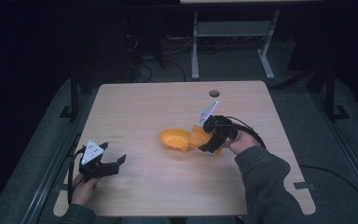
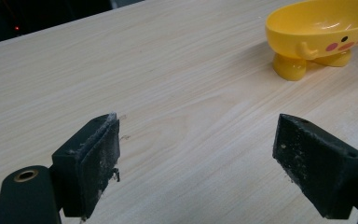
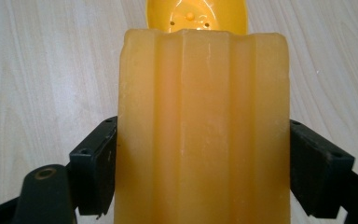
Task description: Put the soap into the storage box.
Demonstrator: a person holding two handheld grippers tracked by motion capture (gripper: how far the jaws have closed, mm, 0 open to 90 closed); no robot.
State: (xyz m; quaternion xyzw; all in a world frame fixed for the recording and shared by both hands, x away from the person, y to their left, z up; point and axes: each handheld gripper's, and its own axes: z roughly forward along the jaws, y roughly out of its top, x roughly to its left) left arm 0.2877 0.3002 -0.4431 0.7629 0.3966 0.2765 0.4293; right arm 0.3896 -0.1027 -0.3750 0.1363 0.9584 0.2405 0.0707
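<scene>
Right gripper (image 3: 204, 172) I have clamped on ribbed waxy block (image 3: 204, 130) beside glossy footed bowl (image 1: 175, 139); left gripper (image 2: 196, 163) spread wide, empty.

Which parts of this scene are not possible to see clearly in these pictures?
- Orange block, right gripper view: its bottom is cut off by the lower edge.
- Yellow bowl, right gripper view: mostly hidden behind the block, top cut by the edge.
- Bowl's far side, left gripper view: cut off by the upper right corner.
- Right gripper's fingers, high view: too dark and small.
</scene>
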